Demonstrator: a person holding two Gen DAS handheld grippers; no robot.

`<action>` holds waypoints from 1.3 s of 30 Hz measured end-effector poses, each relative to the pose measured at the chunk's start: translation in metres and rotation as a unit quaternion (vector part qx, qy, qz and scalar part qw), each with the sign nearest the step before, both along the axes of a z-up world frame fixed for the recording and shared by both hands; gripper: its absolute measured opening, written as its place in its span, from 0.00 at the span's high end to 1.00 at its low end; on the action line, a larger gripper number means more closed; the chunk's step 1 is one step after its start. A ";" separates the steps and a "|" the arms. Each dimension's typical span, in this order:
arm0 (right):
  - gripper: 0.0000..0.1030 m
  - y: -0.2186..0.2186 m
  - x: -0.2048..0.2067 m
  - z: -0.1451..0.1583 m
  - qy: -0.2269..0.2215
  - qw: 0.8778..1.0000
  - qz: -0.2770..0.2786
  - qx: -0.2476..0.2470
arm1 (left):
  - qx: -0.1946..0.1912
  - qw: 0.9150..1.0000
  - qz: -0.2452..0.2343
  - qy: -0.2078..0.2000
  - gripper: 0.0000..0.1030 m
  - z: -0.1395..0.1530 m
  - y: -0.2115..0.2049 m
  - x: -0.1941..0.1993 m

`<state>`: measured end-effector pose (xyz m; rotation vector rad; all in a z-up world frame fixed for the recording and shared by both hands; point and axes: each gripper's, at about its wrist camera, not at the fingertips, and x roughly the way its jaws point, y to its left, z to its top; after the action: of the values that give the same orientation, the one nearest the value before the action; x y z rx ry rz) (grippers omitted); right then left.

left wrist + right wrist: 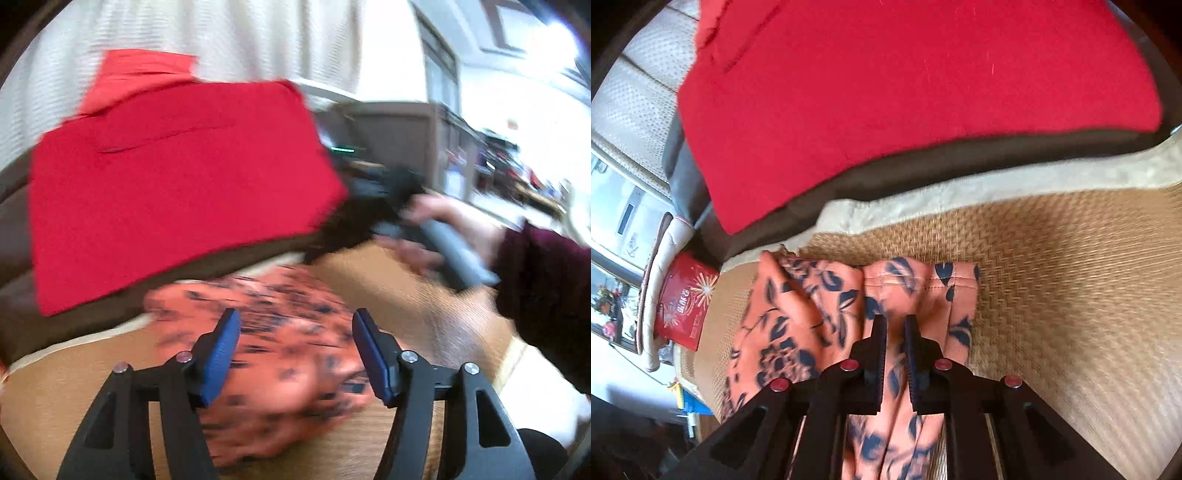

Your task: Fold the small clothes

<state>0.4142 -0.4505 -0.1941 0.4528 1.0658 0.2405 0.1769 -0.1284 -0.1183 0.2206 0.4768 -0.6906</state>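
- While the orange cloth with dark leaves (827, 314) lies bunched up on the woven tan mat (1071, 295), both grippers are close above it.
- The left gripper (295, 332) has its jaws wide apart. Nothing is between its blue pads (221, 354). The orange cloth lies under them, blurry in the left wrist view.
- The right gripper (895, 325) has its jaws almost together, and a fold of the orange cloth is pinched between them. The cloth runs from the jaws back toward the camera.
- A person's hand (443, 229), in a dark red sleeve (546, 295), holds the grey handle of the right gripper at the right side of the left wrist view.
- A red cloth (905, 92) lies flat on a dark brown cushion (923, 162) past the far edge of the mat.
- A red tin (683, 299) stands off the mat's left edge.
- The orange cloth sits near the mat's far edge, just in front of the cushion.
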 end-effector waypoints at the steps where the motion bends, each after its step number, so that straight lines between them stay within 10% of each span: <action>1: 0.87 0.003 -0.009 0.008 -0.005 1.000 0.003 -0.006 | -0.004 1.000 0.017 0.001 0.37 0.002 0.012 0.006; 7: 0.87 0.062 -0.049 0.032 -0.029 0.999 0.036 -0.021 | 0.008 0.988 0.133 0.072 0.38 -0.030 0.077 0.062; 19: 0.90 0.103 -0.095 -0.036 0.044 0.998 0.027 -0.027 | 0.094 0.981 0.110 0.128 0.38 -0.077 0.060 0.061; 27: 0.87 0.129 -0.022 0.020 -0.013 0.998 0.026 -0.055 | 0.088 0.980 0.113 0.135 0.36 -0.078 0.061 0.064; 39: 0.89 0.141 0.060 -0.052 0.061 0.997 -0.007 -0.051 | 0.092 0.981 0.115 0.126 0.36 -0.073 0.057 0.063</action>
<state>0.4739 -0.3094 -0.2459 0.3873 1.1872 0.1469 0.2398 -0.0711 -0.1909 0.2484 0.7982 -0.4481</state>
